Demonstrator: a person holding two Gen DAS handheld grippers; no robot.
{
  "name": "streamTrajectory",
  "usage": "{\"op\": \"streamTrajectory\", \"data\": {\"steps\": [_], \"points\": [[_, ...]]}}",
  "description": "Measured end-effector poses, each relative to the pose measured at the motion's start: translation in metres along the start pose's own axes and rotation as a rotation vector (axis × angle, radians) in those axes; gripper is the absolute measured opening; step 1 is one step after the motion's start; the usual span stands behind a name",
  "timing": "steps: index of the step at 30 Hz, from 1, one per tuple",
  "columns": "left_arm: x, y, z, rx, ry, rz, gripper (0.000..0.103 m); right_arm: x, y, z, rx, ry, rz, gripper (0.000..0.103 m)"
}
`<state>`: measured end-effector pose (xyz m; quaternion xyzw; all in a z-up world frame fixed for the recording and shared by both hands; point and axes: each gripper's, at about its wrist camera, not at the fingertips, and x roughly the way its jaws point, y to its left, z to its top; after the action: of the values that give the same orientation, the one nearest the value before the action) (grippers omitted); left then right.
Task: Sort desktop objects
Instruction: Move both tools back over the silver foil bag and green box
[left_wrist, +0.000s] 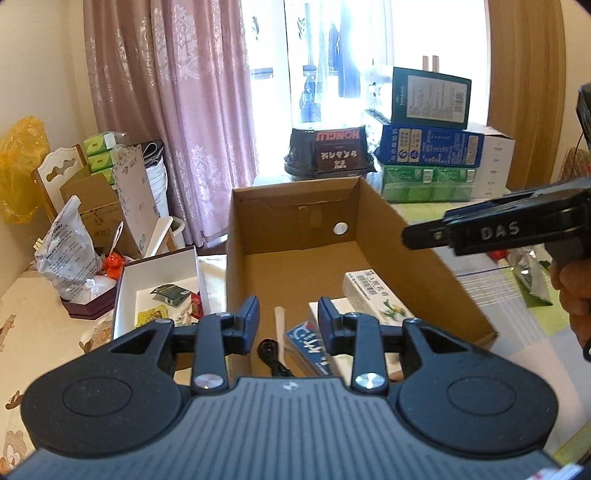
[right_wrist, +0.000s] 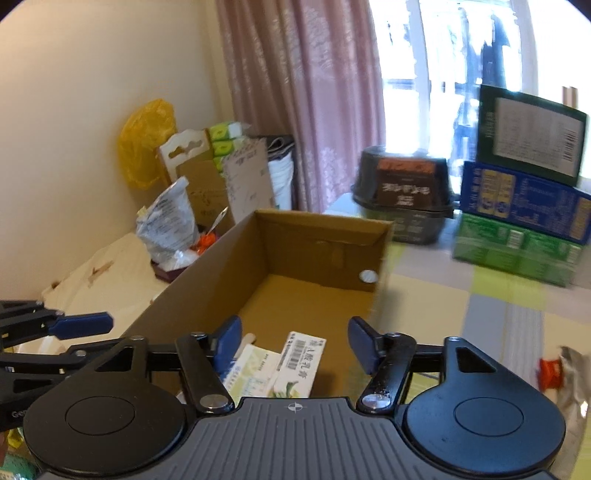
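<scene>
Yellow bag (left_wrist: 20, 166): far left, against the wall behind the clutter.
Clear printed packet (left_wrist: 68, 251): left of the white tray, leaning upright on the bench (left_wrist: 40, 332).
White tray (left_wrist: 159, 275): just left of the cardboard box, with small sachets lying in it.
Left tongs (left_wrist: 287, 323): empty, jaws parted moderately, poised over the near end of the cardboard box.
Cardboard box (left_wrist: 399, 236): open-topped, centre of the bench; it holds a black cable (left_wrist: 271, 356), a pale stick, a blue-and-white packet (left_wrist: 308, 345) and a white carton with a barcode (left_wrist: 373, 297).
Same carton from the right wrist camera (right_wrist: 299, 363): lies in the box's near end beside a second pale carton.
Right tongs (right_wrist: 293, 345): empty, jaws wide apart, above the box's near edge.
Stacked boxes (left_wrist: 430, 136): green, blue and dark green, behind the box on the right near the window.
Foil wrapper (right_wrist: 569, 376): on the checked cloth, right of the right tongs.
</scene>
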<state>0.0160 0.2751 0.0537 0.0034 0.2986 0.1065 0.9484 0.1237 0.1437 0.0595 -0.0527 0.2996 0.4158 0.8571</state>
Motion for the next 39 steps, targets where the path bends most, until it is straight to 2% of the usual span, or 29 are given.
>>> {"op": "streamTrajectory", "data": {"steps": [7,11,14,15,17,22,31,39], "points": [[-0.026,-0.034,0.008,0.005,-0.046,-0.051,0.045,-0.068,-0.055,-0.028,0.075,-0.047,-0.081,0.086],[-0.036,-0.067,0.013,0.015,-0.062,-0.1,0.049,-0.109,-0.098,-0.064,0.134,-0.035,-0.173,0.091],[-0.039,-0.096,0.016,0.038,-0.072,-0.141,0.055,-0.136,-0.126,-0.091,0.187,-0.02,-0.241,0.094],[-0.04,-0.107,0.017,0.044,-0.073,-0.156,0.061,-0.145,-0.136,-0.101,0.205,-0.013,-0.265,0.095],[-0.039,-0.129,0.019,0.061,-0.075,-0.192,0.064,-0.161,-0.153,-0.118,0.237,0.0,-0.303,0.096],[-0.028,-0.185,0.02,0.096,-0.061,-0.273,0.072,-0.199,-0.184,-0.141,0.288,-0.019,-0.377,0.097],[0.016,-0.255,0.009,0.166,0.007,-0.337,0.087,-0.226,-0.234,-0.172,0.36,-0.009,-0.446,0.098],[0.06,-0.293,-0.001,0.196,0.078,-0.361,0.092,-0.212,-0.262,-0.173,0.353,0.021,-0.443,0.098]]}}
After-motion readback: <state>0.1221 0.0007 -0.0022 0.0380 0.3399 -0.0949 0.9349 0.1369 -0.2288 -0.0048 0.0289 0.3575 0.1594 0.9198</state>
